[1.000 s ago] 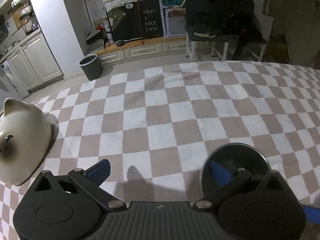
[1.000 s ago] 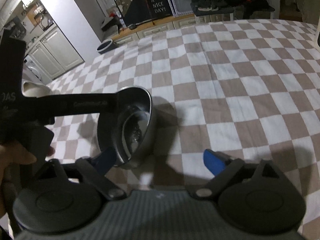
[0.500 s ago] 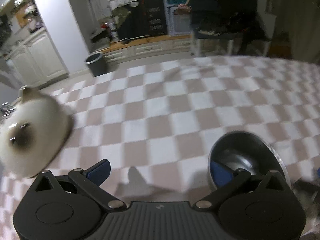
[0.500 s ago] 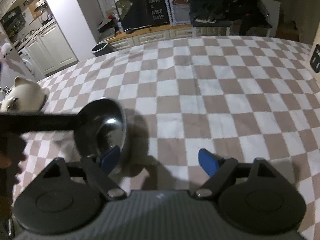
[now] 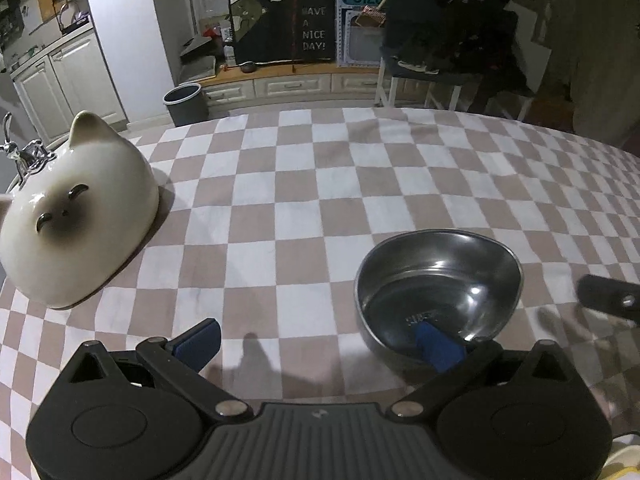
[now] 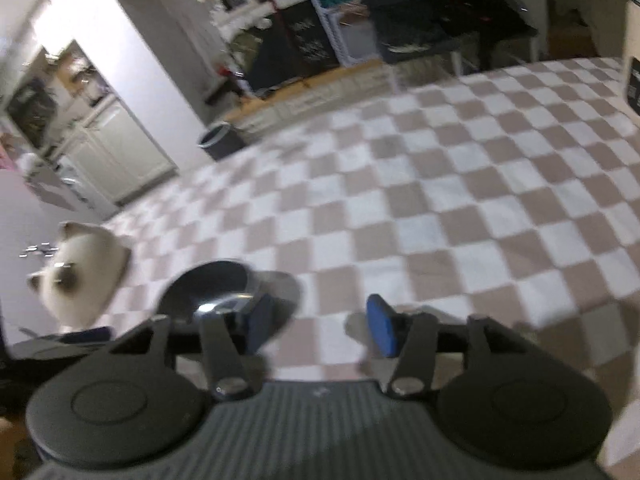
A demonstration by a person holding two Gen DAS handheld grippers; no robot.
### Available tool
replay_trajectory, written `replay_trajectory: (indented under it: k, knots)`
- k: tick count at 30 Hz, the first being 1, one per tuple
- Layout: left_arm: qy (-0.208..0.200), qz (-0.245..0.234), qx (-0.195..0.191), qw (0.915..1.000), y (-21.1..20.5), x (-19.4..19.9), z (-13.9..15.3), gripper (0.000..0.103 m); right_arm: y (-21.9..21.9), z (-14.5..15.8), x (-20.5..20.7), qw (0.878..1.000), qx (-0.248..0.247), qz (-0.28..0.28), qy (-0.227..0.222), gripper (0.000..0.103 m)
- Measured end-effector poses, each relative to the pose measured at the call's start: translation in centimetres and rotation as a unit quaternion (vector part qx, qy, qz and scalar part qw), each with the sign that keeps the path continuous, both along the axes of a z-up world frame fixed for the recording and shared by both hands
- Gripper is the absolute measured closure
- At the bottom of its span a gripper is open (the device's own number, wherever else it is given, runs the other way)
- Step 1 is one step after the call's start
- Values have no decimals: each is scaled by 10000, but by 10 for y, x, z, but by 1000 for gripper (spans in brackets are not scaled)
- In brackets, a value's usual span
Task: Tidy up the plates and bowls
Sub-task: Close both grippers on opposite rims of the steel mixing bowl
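Steel bowl (image 5: 438,292) upright on checkered cloth (image 5: 304,208) (jaws of both grippers apart, empty).

Dim kitchen: white cabinets (image 5: 48,80), grey bin (image 5: 186,103), checkered tablecloth (image 5: 320,184).

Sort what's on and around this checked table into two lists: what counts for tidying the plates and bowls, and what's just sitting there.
For the job:
- steel bowl, upright on the checked tablecloth, one pad of the open left gripper inside its rim
- cat-faced ceramic bowl, upside down at the left
- right gripper, open, holding nothing

Just there:
- waste bin on the floor
- "Have a nice day" sign
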State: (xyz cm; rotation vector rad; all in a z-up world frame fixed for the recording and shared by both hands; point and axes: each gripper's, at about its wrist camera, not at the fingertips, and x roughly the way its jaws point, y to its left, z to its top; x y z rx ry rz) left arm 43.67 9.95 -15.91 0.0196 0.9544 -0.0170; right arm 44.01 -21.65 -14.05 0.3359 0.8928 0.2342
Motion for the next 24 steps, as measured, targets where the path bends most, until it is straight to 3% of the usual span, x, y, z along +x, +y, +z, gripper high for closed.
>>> replay_trajectory:
  k: [3, 6, 13, 19, 21, 23, 24]
  knots:
    - [-10, -25, -119, 9999, 0, -2, 2, 0, 17, -4, 6, 9997, -175, 197, -15, 41]
    - [-22, 39, -487, 9988, 6, -3, 5, 3, 23, -7, 14, 9997, -128, 213, 18, 43]
    - [145, 256, -1494, 9883, 22, 0, 0, 34, 24, -11, 28, 9990, 353, 255, -96, 60]
    - [342, 255, -1695, 9846, 24, 3, -8, 61, 29, -17, 33, 9989, 124, 435, -81, 84]
    - [348, 230, -1699, 9846, 24, 3, -8, 68, 34, -19, 33, 9986, 45, 522, -102, 88]
    - [305, 241, -1735, 9841, 26, 3, -6, 85, 37, -17, 31, 9982, -11, 586, -152, 90]
    - [279, 252, -1753, 9838, 27, 3, -5, 88, 38, -16, 31, 9980, -60, 612, -176, 90]
